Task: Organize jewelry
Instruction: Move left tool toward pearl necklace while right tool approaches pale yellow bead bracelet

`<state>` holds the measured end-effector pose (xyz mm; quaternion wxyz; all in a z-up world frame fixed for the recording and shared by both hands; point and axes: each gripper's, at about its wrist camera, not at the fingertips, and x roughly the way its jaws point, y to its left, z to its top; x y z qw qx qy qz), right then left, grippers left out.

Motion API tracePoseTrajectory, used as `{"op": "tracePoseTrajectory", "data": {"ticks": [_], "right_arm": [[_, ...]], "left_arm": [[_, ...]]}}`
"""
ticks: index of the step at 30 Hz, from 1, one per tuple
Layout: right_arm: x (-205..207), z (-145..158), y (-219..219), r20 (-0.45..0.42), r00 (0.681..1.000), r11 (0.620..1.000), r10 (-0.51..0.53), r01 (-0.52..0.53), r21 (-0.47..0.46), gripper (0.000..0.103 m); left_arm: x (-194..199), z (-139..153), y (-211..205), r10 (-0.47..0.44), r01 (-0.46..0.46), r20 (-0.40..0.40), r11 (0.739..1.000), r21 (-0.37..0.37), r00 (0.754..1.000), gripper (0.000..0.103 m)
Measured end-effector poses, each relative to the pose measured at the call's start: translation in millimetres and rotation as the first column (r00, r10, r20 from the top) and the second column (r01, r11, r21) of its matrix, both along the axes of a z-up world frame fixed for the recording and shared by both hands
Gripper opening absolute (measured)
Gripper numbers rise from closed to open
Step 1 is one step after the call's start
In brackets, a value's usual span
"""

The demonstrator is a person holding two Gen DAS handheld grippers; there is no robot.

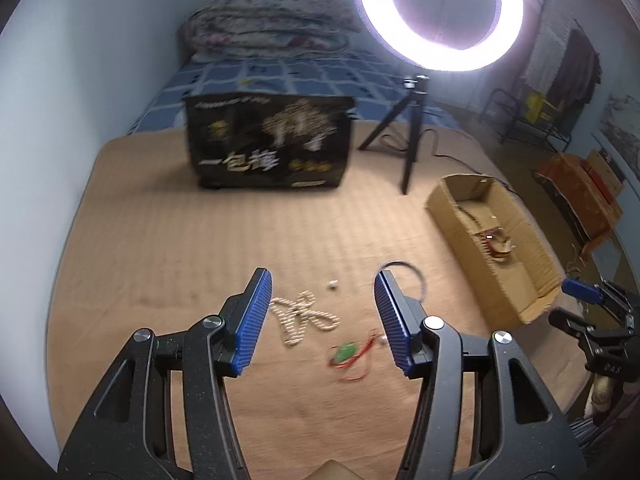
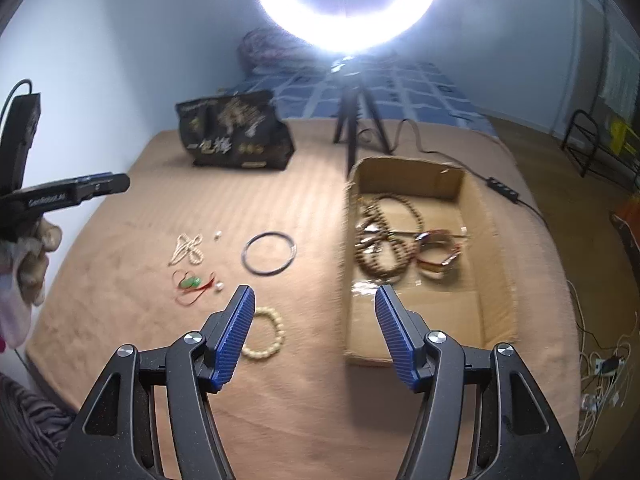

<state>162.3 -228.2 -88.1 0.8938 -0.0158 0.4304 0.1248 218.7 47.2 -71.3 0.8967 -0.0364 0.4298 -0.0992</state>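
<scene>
My left gripper (image 1: 323, 320) is spread wide, blue ribbed pads holding nothing, hovering over the tan ribbed blanket (image 1: 200, 248). My right gripper (image 2: 315, 332) is likewise released and empty, hanging over the near left corner of the open brown cardboard box (image 2: 496, 248).

Landmark: the cardboard box. Inside it — a long brown wooden bead strand (image 2: 384, 240) coiled toward its left wall, and red-brown bangles (image 2: 438, 254) to the right of that strand.

Left of the box, loose on the blanket: a thin dark metal hoop (image 2: 270, 254) nearest it; farther left a cream pearl-bead strand (image 2: 187, 249) in a tangled loop; a green stone pendant on red cord (image 2: 191, 283) nearer me than the pearls; a pale cream beaded bracelet (image 2: 266, 334) just beside my right gripper's left pad. Two small white beads lie among these — blurred.

Beyond the box: a black tripod with lit ring light (image 2: 352, 136), and left of it a black printed bag (image 2: 236, 132).
</scene>
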Motion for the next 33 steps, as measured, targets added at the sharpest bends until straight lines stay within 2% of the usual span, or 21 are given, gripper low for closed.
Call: {"op": "tracePoseTrajectory", "data": {"ticks": [10,26,33], "right_arm": [[1.1,-34.3,43.1,-0.089,0.990,0.993,0.114,-0.116,-0.019,0.062],[12.7,-76.2,72.0,-0.220,0.952,0.977,0.213,-0.211,0.034,0.062],[16.7,-88.3,80.7,-0.258,0.936,0.970,0.241,-0.243,0.025,0.062]], "left_arm": [[11.3,-47.3,33.9,0.045,-0.049,-0.104,0.998,-0.032,0.994,0.055],[29.1,-98.6,22.4,0.007,-0.014,-0.221,0.999,-0.031,0.975,0.055],[39.2,-116.1,17.0,-0.003,-0.016,-0.262,0.997,-0.073,0.965,0.055]]}}
